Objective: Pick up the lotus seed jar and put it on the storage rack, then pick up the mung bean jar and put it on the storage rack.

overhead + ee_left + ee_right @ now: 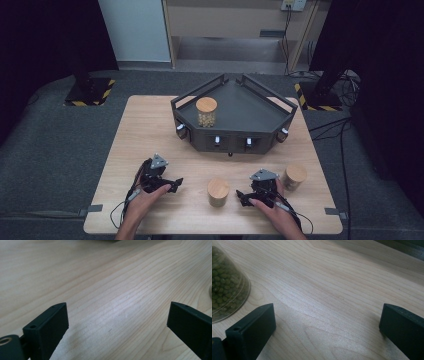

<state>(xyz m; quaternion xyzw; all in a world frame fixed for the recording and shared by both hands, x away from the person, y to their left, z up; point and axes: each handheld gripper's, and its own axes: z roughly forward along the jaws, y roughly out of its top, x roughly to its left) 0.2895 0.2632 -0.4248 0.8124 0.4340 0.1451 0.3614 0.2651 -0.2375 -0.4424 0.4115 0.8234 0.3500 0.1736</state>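
Note:
Three glass jars with wooden lids are in the high view. One jar [206,111] with pale yellowish contents stands on the dark angular tray [250,112] at the back. A second jar [218,192] stands on the table between my hands, and a third jar [294,176] is at the right. My left gripper [176,185] lies low near the table's front left, pointing right, open with nothing between its jaws [117,320]. My right gripper [241,198] points left toward the middle jar, open and empty [327,320]. That jar [227,282], full of green beans, stands just left of its jaws.
The tray has a raised rail and small knobs [217,140] along its front face. The wooden table [145,130] stands on grey carpet, with black stands and cables behind it. Bare wood [112,277] lies ahead of the left jaws.

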